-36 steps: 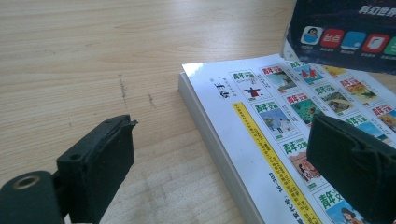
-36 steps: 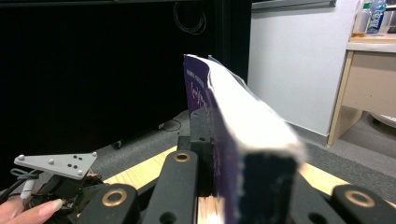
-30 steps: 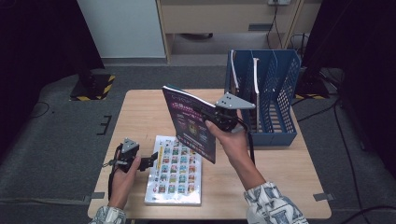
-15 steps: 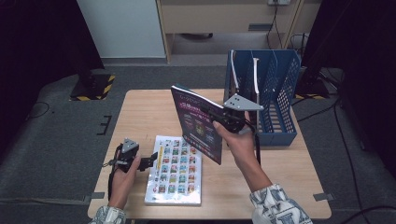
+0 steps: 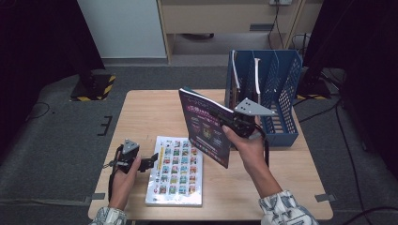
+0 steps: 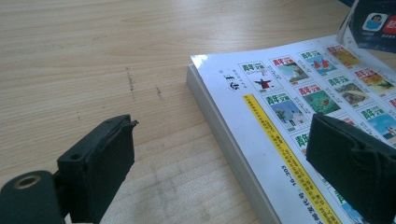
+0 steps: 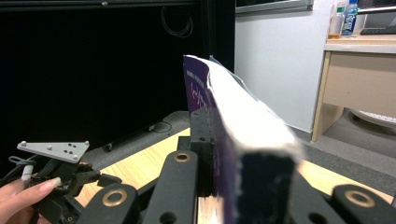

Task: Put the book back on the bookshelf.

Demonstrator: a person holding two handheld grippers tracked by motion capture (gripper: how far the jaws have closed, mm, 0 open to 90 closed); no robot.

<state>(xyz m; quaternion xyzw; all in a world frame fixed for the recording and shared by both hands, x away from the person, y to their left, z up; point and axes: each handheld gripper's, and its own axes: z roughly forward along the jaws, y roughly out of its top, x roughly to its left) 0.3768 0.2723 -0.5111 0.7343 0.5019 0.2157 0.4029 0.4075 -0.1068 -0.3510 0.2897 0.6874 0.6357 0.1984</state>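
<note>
Wooden table (image 5: pixel 141 112), going left to right. Left gripper (image 5: pixel 151 161) sits low at the near left of the table, jaws spread with nothing between them, one jaw over bare wood and the other over the edge of the flat book (image 5: pixel 176 171). That white-covered book with rows of small colour pictures lies flat on the table, just beside the gripper. In the left gripper view its corner (image 6: pixel 261 93) and thick page block are clear.

Middle: purple book (image 5: pixel 206 126) is up in the air, held upright and tilted, well off the table, between the flat book and the rack. Right gripper (image 5: pixel 223 119) is clamped tight on it, jaws pinching cover and pages; the right gripper view shows the book (image 7: pixel 219 140) squeezed edge-on between the jaws.

Step in hand looks like carrying the purple book to the rack. To do it well: keep the pinch firm, turn the book so its spine lines up with a slot, bring it over the rim before lowering, and don't let the loose pages fan out and catch a divider.

Right: blue mesh file rack (image 5: pixel 286 93) stands at the far right of the table. Two thin white-edged items (image 5: pixel 256 75) stand upright in its left slots; the right slots look free.
</note>
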